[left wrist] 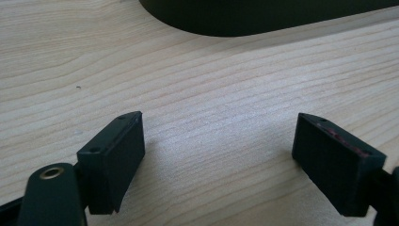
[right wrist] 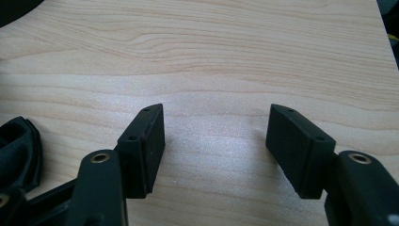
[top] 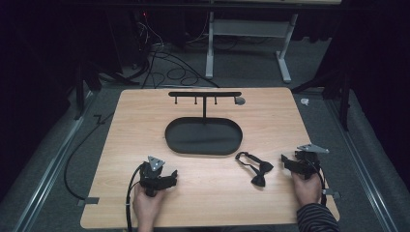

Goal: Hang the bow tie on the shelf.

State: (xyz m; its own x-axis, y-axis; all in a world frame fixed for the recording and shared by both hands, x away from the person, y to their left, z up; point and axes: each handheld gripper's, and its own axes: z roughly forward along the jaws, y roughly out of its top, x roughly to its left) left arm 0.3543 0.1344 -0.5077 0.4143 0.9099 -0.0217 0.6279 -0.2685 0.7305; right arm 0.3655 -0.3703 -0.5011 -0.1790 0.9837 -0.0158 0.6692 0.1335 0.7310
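A black bow tie (top: 256,170) with its strap lies on the wooden table (top: 145,125), right of centre near the front. My right gripper (top: 289,163) rests just to its right, open, jaws apart over bare wood (right wrist: 216,141); the bow tie's edge (right wrist: 19,150) is at the left of the right gripper view. My left gripper (top: 170,178) rests on the table at front left, open with nothing between its jaws (left wrist: 219,155). A black oval tray (top: 203,136) sits mid-table, with a black T-shaped hanger stand (top: 204,94) rising from its far side.
The tray's dark rim (left wrist: 263,19) is ahead of the left gripper. Cables (top: 164,67) and a white desk frame (top: 246,43) lie on the grey floor beyond the table. A small grey disc (top: 240,101) sits by the stand's right end.
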